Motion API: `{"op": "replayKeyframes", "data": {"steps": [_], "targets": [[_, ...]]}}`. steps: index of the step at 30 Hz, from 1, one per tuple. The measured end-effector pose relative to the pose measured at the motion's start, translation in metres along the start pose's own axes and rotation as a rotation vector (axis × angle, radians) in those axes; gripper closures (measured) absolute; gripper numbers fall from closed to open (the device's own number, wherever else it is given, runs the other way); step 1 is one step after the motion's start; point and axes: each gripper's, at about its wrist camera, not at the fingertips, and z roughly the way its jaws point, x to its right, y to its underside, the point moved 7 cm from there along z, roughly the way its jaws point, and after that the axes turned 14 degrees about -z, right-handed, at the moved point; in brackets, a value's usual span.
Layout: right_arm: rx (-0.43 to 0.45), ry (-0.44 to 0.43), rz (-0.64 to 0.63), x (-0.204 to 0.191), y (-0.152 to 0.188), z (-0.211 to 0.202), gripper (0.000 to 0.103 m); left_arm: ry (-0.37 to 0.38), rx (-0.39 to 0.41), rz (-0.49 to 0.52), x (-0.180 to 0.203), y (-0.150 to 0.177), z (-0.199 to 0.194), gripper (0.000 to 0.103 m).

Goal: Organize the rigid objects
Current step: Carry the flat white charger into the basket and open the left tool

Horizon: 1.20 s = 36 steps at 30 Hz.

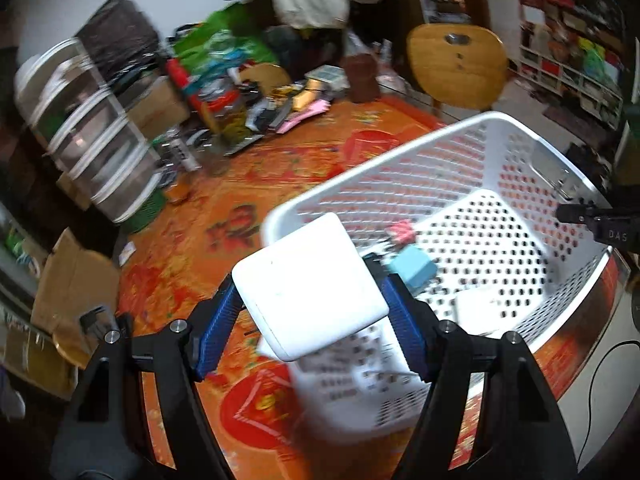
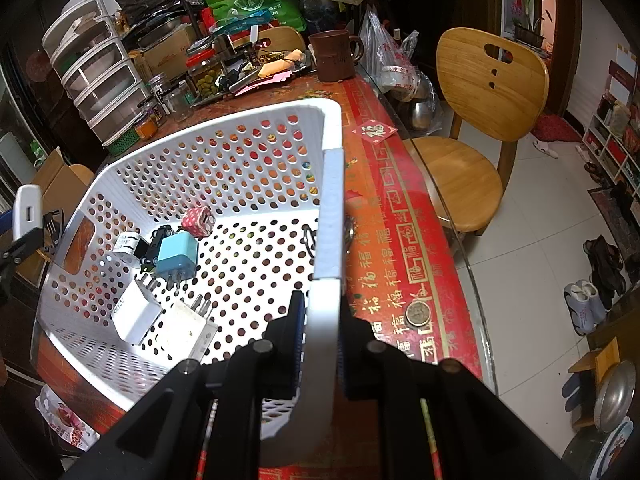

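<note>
Basket (image 2: 224,148), white perforated plastic, sits on the red-orange patterned tabletop (image 2: 404,248). Left to right:

- Stacked clear drawer unit (image 2: 96,76) at far left, back of the tabletop, with clutter beside it: jars, green bag (image 2: 256,4), brown mug (image 2: 334,56).
- Left claw (image 1: 308,308) pinching a flat white square adapter (image 1: 310,284) between its blue pads, 1 pad on each side edge. Adapter is off the tabletop, tilted, over the basket's near-left rim. Left-wrist view is motion-blurred. In the right-wrist view the same adapter shows edge-on at the far left (image 2: 27,212), outside the basket wall.
- Inside the basket, on the floor: small white plug (image 2: 127,243), black toy car (image 2: 157,246) touching a light blue charger (image 2: 178,258), pink patterned cube charger (image 2: 198,220) just behind them, 2 white chargers (image 2: 136,316) (image 2: 188,330) side by side at the near end, prongs up and away.
- Right claw (image 2: 320,340) pressed together on the basket's right wall, 1 pad inside, 1 outside, rim running straight up between them.
- Coin (image 2: 418,314) on the tabletop just right of the claw.
- Wooden chair (image 2: 488,80) beyond the tabletop's right edge, on white tile floor.
</note>
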Motion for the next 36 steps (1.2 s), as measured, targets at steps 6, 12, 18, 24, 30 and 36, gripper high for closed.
{"op": "replayKeyframes", "data": {"steps": [6,12,18,24,30,36], "targets": [[-0.001,0.001,-0.001,0.0,-0.001,0.0,0.091,0.034,-0.068,0.076,0.053,0.009,0.031,0.034],[0.0,0.001,-0.001,-0.001,0.0,0.0,0.091,0.061,-0.134,0.125,0.085,0.021,0.06,0.034],[-0.001,-0.001,-0.002,-0.001,0.0,0.001,0.091,0.05,-0.16,0.128,0.086,0.027,0.076,0.034],[-0.001,0.001,-0.002,0.0,0.001,0.0,0.091,0.054,-0.172,0.114,0.077,0.029,0.079,0.034],[-0.001,0.001,-0.001,0.0,0.001,0.0,0.091,0.085,-0.197,0.086,0.077,0.029,0.086,0.033],[0.0,0.001,-0.001,-0.001,0.001,0.0,0.091,0.073,-0.154,0.095,0.073,0.025,0.08,0.015]]}}
